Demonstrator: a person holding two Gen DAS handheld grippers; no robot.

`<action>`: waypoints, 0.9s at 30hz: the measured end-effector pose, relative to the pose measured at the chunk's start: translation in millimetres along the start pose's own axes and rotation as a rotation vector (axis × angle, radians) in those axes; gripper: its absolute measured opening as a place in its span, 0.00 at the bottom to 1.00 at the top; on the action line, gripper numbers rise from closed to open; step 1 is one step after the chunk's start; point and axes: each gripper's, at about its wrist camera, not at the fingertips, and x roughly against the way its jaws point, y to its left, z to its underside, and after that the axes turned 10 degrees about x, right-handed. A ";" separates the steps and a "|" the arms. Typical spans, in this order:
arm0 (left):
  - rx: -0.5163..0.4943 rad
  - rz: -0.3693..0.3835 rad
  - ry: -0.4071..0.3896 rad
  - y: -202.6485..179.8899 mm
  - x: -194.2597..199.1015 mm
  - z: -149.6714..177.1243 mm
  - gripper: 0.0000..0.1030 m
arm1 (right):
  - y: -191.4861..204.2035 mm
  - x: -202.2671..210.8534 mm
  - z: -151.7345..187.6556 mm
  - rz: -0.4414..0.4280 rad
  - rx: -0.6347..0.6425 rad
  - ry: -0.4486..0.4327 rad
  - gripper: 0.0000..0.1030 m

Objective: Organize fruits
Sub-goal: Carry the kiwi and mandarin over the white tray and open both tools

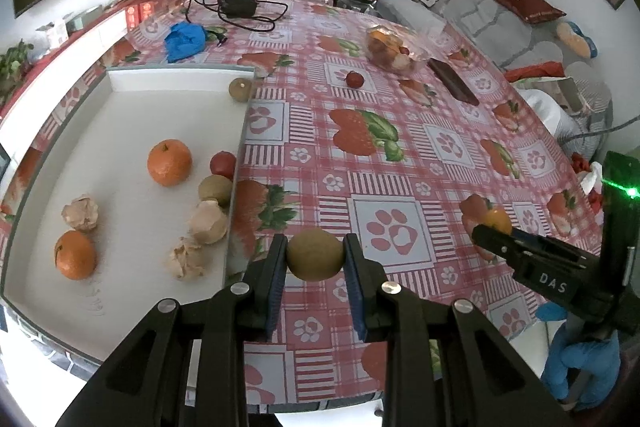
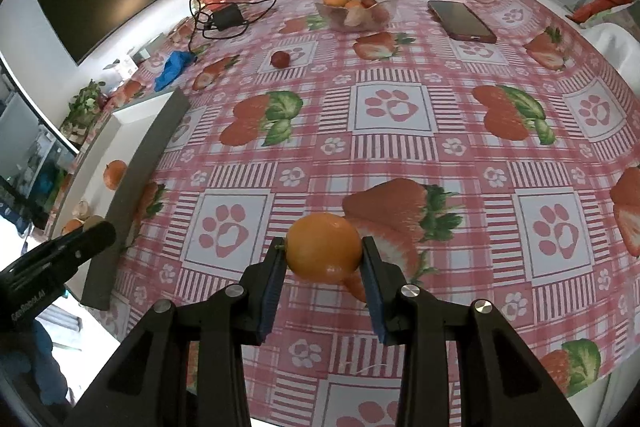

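Glossy tablecloth (image 2: 400, 155) (plastic-looking), matt tray (image 1: 132, 115)

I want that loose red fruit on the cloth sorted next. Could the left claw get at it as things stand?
Probably not yet: the left claw is shut on a kiwi. The red fruit itself lies in the open on the tablecloth, nothing around it.

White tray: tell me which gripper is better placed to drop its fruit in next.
Left. The left gripper, shut on a kiwi, hangs just beside the white tray; the right gripper, holding an orange, is farther out over the tablecloth.
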 end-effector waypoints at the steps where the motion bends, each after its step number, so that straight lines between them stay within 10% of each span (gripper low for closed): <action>1: 0.000 0.003 0.002 0.1 0.0 0.5 0.30 | 0.6 -0.2 0.1 -0.001 0.000 0.001 0.37; 27: 0.045 0.036 -0.028 24.4 18.5 -3.2 0.30 | -7.2 -4.1 7.1 -0.015 -0.021 0.021 0.37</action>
